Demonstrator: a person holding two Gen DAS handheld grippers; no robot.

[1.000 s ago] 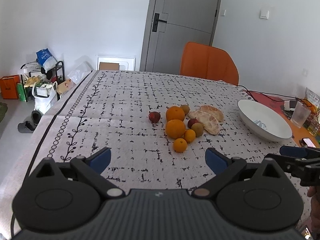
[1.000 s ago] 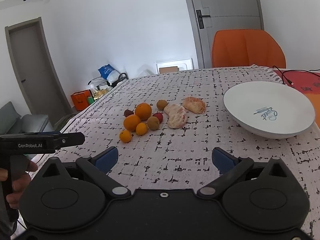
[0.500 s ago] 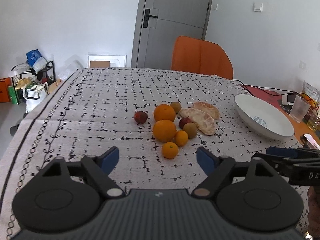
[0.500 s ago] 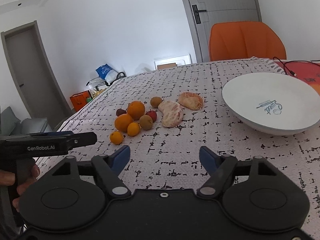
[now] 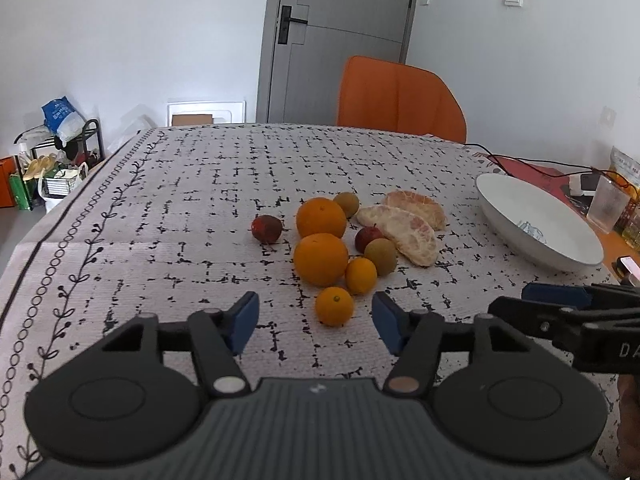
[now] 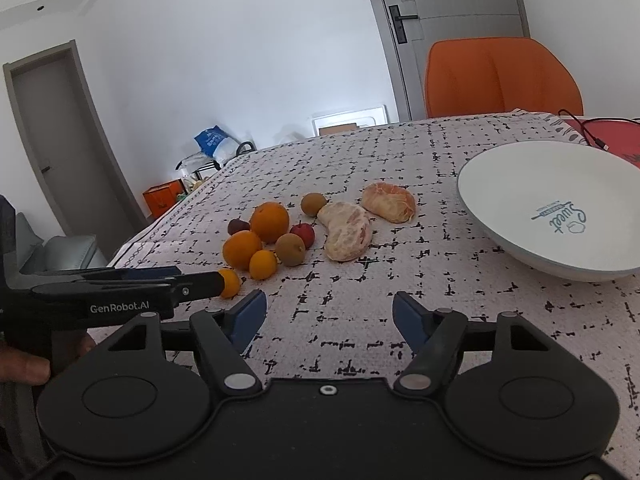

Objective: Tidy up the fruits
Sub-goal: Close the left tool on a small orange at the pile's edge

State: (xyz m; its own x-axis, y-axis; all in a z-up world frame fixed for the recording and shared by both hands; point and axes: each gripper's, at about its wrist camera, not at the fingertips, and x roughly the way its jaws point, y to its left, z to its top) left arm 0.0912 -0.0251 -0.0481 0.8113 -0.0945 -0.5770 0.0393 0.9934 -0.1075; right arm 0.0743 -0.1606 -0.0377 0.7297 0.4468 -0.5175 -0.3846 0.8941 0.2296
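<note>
A cluster of fruit lies mid-table: two large oranges (image 5: 321, 258) (image 5: 321, 217), small mandarins (image 5: 334, 306) (image 5: 361, 275), two brown longans (image 5: 380, 256), two small red fruits (image 5: 267, 229) and two peeled pomelo pieces (image 5: 404, 232). A white bowl (image 5: 560, 240) stands to the right, empty. My left gripper (image 5: 316, 322) is open, its fingers either side of the nearest mandarin, not touching it. My right gripper (image 6: 328, 316) is open and empty over bare cloth, short of the fruit (image 6: 270, 220) and left of the bowl (image 6: 520, 184).
An orange chair (image 5: 400, 98) stands at the table's far edge. Cables, a glass (image 5: 608, 208) and packets lie at the right beyond the bowl. A rack with bags (image 5: 60, 148) stands on the floor at the left.
Both grippers have moved forward toward the fruit and narrowed their opening somewhat. The left gripper now frames the nearest mandarin. The fruit has not moved.
</note>
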